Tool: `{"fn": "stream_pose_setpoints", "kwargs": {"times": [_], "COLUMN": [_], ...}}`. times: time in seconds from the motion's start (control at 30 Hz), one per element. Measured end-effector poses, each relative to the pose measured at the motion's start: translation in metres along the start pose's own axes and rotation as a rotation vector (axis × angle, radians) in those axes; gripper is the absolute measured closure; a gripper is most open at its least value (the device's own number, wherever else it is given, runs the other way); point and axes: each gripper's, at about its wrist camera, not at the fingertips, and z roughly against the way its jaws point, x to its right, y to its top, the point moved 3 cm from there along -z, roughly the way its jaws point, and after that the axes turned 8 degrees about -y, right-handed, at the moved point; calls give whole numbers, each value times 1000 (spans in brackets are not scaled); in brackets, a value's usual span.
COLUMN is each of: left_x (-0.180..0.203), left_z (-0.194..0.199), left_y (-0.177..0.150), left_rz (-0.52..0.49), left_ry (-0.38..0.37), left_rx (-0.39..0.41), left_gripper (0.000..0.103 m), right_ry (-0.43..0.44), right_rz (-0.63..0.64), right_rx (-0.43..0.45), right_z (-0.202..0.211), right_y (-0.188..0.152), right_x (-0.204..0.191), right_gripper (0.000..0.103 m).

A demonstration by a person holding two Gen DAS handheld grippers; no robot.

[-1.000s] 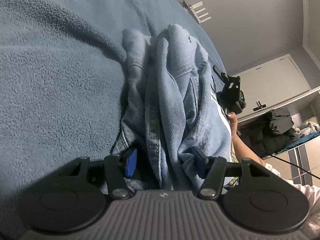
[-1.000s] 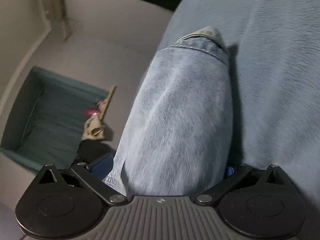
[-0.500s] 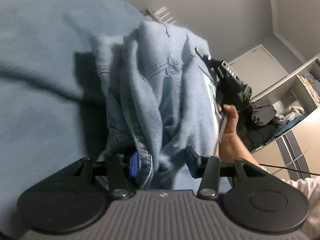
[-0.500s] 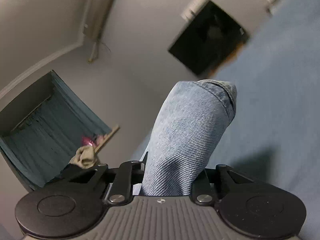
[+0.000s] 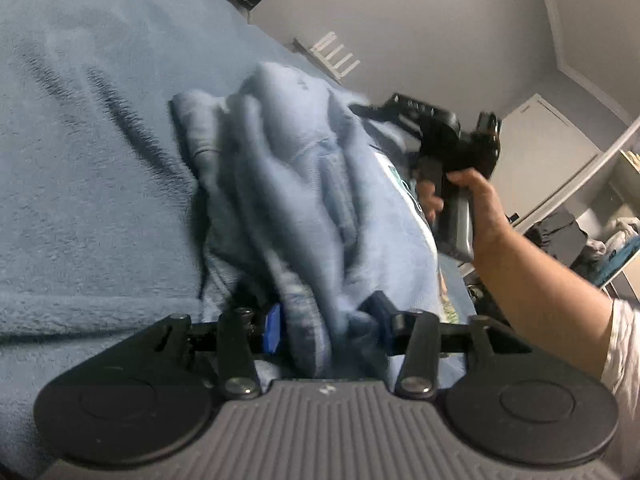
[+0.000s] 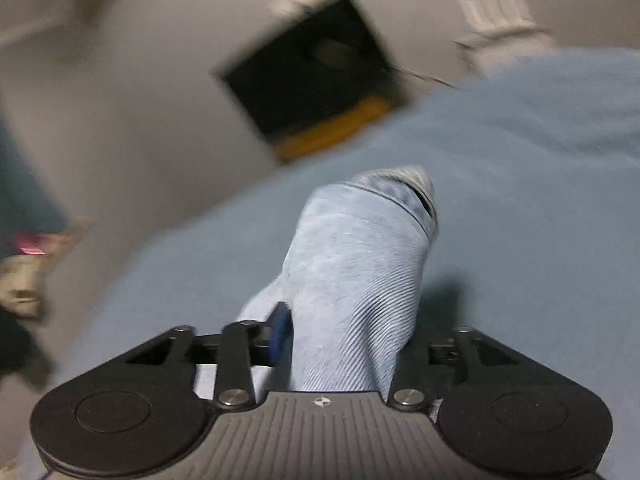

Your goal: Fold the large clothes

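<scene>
Left gripper (image 5: 326,326): jaws pinched on a bunched fold of the jeans (image 5: 288,200), denim packed between the blue pads (image 5: 273,328). Right gripper (image 6: 344,336): clamped on a jeans leg end, fabric filling the gap between the jaws, hem (image 6: 404,184) sticking up and away from the camera.

Jeans location: light blue denim, gathered in thick lengthwise folds, spread over the blue fleece blanket (image 5: 80,180) on the bed, running from the left gripper toward the right one.

Left wrist view, further out: right hand (image 5: 476,208) wrapped around the right gripper's handle at the far right edge of the jeans, bare forearm trailing back to the frame's right.

Background: grey wall (image 5: 440,20), white cupboard door (image 5: 536,140), open shelves with dark clothes (image 5: 560,232). Right wrist view: dark square object (image 6: 312,68) on the wall, heavily motion-blurred.
</scene>
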Motion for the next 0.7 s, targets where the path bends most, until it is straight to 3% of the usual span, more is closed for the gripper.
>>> {"fn": "stream_pose_setpoints", "kwargs": {"times": [0.07,0.2,0.27,0.37,0.5,0.63,0.7], "left_x": [-3,-8,-8,-1,14,10,12], "left_z": [5,3,22,26,34,35,37], "left_y": [-2,-1,-9,-13,-15,-18,-24], "left_rz": [11,44,33,-5,-48,-46,-52], "left_ry": [-2,-6,2,38,125,153,167], "left_rx": [-10,8,12,22,40,54,70], "left_gripper": [53,51,51,49,35,33,33], "right_ry": [14,-6,-3,1,-31,-62,-69], "right_rz": [-17,-32,-17,104,228,187,84], "right_rx": [12,149,171,175,148,78,39], "right_z": [5,49,77,119,145,152,144], "right_y": [-5,-19,-36,-76,-116,-157,-171], "right_x": [10,12,16,21,12,18,29], "right_gripper": [41,6,8,8,13,14,4]}}
